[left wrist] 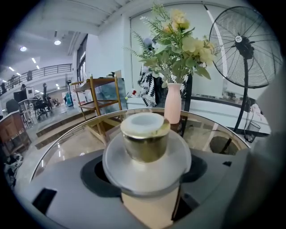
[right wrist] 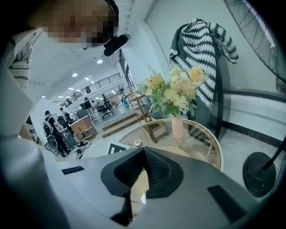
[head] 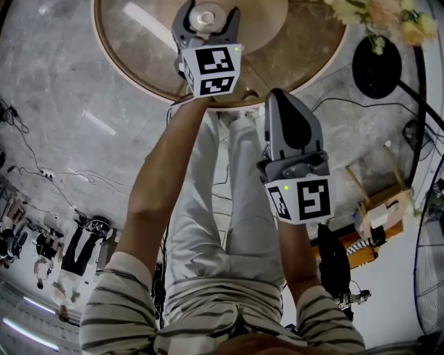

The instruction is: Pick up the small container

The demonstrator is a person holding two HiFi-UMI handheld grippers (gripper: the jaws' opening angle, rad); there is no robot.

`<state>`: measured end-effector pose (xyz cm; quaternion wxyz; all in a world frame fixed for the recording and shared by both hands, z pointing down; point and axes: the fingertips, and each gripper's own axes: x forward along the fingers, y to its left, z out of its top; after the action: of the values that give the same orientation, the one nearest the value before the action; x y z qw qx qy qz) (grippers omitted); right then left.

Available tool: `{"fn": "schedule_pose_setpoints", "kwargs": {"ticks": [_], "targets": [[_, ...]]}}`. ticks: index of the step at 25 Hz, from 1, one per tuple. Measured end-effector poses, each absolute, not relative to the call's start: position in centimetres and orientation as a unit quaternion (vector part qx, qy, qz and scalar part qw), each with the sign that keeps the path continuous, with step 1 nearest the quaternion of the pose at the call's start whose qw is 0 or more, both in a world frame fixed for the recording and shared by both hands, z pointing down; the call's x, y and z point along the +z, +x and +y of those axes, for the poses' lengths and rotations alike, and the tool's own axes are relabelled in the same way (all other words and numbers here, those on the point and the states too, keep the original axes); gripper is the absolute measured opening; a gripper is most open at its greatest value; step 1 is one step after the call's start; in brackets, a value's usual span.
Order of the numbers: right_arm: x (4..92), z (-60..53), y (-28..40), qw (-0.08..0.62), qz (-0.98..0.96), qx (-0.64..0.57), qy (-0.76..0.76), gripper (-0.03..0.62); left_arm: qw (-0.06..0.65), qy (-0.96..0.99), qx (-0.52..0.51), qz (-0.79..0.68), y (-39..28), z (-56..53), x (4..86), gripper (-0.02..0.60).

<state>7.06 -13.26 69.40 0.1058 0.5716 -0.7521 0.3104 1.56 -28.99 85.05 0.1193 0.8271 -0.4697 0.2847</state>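
Observation:
The small container (head: 206, 16) is a squat gold pot with a white top on a wide clear disc, standing near the middle of the round glass table (head: 305, 62). My left gripper (head: 207, 19) reaches over the table with one jaw on each side of it. In the left gripper view the small container (left wrist: 145, 138) fills the space between the dark pads (left wrist: 96, 172), and the disc's rim lies close to them without a clear squeeze. My right gripper (head: 279, 97) hangs lower, off the table's near edge, shut and empty; its ribbed pads (right wrist: 156, 167) meet at the tip.
A pink vase (left wrist: 173, 105) of flowers stands on the far side of the table. A standing fan (left wrist: 246, 44) and its black base (head: 377, 66) are beyond the table's right. A wooden shelf (head: 378, 208) stands on the floor at the right, and cables trail on the floor at the left.

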Motion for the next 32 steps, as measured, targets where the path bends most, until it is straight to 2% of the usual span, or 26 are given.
{"fn": "schedule_pose_setpoints", "kwargs": {"ticks": [14, 32], "targets": [[67.5, -12.5, 6.7, 0.103, -0.755, 0.298, 0.575, 0.008, 0.157, 0.813, 0.285, -0.482, 0.2, -27.8, 83.2, 0.331], [58.5, -12.7, 7.5, 0.093, -0.771, 0.252, 0.577, 0.008, 0.168, 0.806, 0.249, -0.511, -1.6, -27.1, 71.0, 0.331]]}}
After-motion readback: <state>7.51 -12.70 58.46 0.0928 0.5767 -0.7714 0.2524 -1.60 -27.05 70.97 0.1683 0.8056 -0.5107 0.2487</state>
